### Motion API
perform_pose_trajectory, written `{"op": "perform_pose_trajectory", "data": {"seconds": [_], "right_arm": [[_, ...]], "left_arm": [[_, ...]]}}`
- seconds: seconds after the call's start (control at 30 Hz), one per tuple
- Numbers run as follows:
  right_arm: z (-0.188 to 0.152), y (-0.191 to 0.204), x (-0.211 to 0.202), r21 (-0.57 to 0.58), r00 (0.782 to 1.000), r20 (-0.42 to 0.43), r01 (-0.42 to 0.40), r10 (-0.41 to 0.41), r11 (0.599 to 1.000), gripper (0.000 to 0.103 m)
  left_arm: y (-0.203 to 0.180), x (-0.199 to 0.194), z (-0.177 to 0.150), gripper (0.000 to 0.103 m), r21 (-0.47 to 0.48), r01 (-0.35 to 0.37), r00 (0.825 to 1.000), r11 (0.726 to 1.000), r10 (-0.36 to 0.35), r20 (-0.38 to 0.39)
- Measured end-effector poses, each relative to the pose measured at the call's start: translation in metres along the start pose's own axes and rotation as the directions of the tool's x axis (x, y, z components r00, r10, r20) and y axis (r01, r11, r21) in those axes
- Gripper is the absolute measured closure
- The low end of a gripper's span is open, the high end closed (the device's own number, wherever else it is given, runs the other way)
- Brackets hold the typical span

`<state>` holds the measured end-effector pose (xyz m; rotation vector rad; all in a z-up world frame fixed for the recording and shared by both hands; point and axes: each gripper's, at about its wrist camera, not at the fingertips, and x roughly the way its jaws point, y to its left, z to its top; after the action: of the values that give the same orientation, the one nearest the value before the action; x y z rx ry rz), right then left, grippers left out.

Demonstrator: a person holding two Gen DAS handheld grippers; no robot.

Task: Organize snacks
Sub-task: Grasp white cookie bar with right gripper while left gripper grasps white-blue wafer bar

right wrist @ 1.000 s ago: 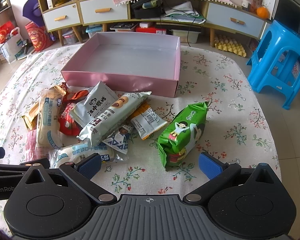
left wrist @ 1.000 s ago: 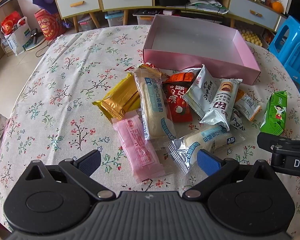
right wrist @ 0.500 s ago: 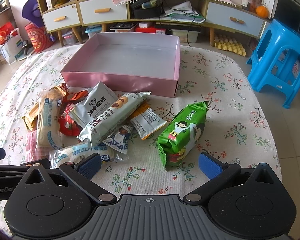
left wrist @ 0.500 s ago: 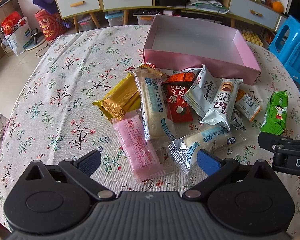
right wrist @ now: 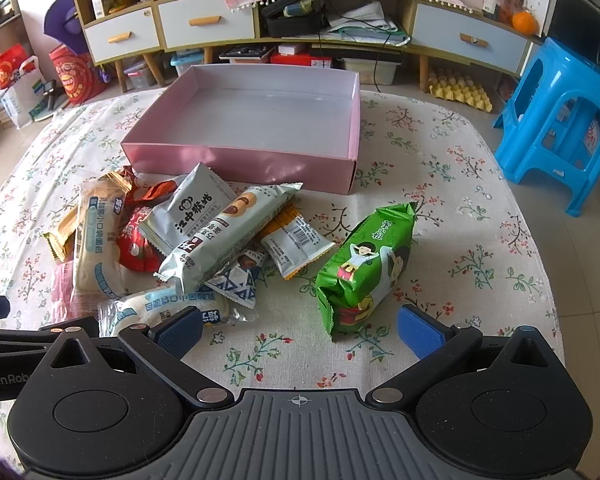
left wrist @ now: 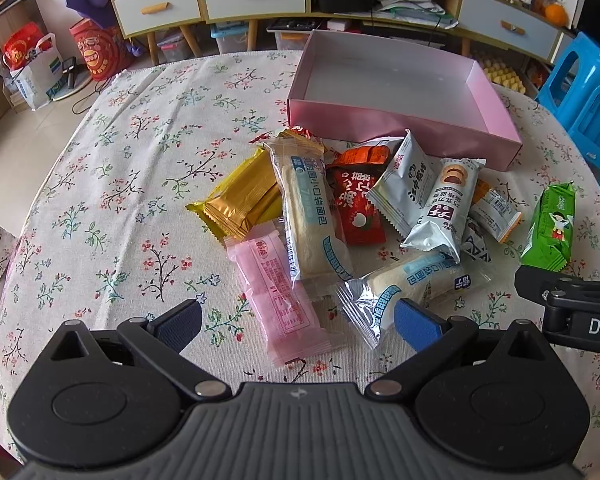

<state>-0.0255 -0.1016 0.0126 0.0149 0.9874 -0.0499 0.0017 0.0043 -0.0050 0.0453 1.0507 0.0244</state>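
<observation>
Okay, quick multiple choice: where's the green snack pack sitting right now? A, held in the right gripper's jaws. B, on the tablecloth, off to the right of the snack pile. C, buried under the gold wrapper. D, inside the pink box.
B: the green snack pack lies flat on the tablecloth, apart from the pile, while the pink box holds nothing and the right gripper is open around bare cloth.

Gold packet (left wrist: pixel 236 204) partly under long bread packet (left wrist: pixel 306 216), orange wrapper (left wrist: pixel 362 156) mostly buried, pack print unreadable
</observation>
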Motion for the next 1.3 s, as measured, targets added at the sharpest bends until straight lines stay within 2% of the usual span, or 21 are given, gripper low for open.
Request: {"op": "perform_pose_trajectory", "data": {"seconds": [0.37,0.63,0.73,0.87,1.0,1.1,1.13,1.17,1.23,1.3], "right_arm": [[0.001,-0.001,-0.001,0.005,1.000,0.003,0.000,0.000,1.000,0.000],[0.013,-0.007,-0.010,0.018,0.996,0.058,-0.074,0.072,0.997,0.000],[0.023,-0.012,-0.008,0.032,0.994,0.052,-0.096,0.094,0.995,0.000],[0.039,-0.020,-0.004,0.078,0.988,0.029,-0.156,0.154,0.985,0.000],[0.055,-0.020,0.004,0.122,0.975,0.022,-0.223,0.222,0.967,0.000],[0.058,-0.023,0.016,0.174,0.960,0.029,-0.280,0.279,0.944,0.001],[0.056,-0.026,0.022,0.203,0.949,0.031,-0.312,0.313,0.928,0.001],[0.054,-0.029,0.030,0.236,0.938,0.021,-0.342,0.347,0.910,0.005],[0.054,-0.031,0.043,0.284,0.921,-0.015,-0.369,0.389,0.885,0.011],[0.055,-0.033,0.052,0.331,0.906,-0.023,-0.391,0.422,0.859,0.018]], "left_arm": [[0.002,0.000,0.001,0.000,-0.001,0.002,1.000,1.000,-0.002,0.002],[0.015,-0.001,0.020,0.001,0.025,0.001,0.999,1.000,-0.002,0.053],[0.023,-0.003,0.030,0.001,0.026,0.029,0.996,0.999,-0.031,0.079],[0.029,0.001,0.048,0.005,0.056,0.050,0.996,0.997,-0.054,0.067],[0.035,0.009,0.059,0.010,0.042,0.081,0.994,0.996,-0.084,0.068],[0.044,0.022,0.059,0.016,-0.012,0.126,0.990,0.992,-0.124,0.065],[0.047,0.026,0.059,0.023,-0.033,0.146,0.988,0.989,-0.144,0.062],[0.050,0.030,0.060,0.029,-0.051,0.169,0.985,0.984,-0.167,0.048],[0.052,0.035,0.065,0.033,-0.073,0.221,0.975,0.973,-0.219,0.031],[0.052,0.037,0.067,0.035,-0.086,0.244,0.970,0.966,-0.242,0.033]]}}
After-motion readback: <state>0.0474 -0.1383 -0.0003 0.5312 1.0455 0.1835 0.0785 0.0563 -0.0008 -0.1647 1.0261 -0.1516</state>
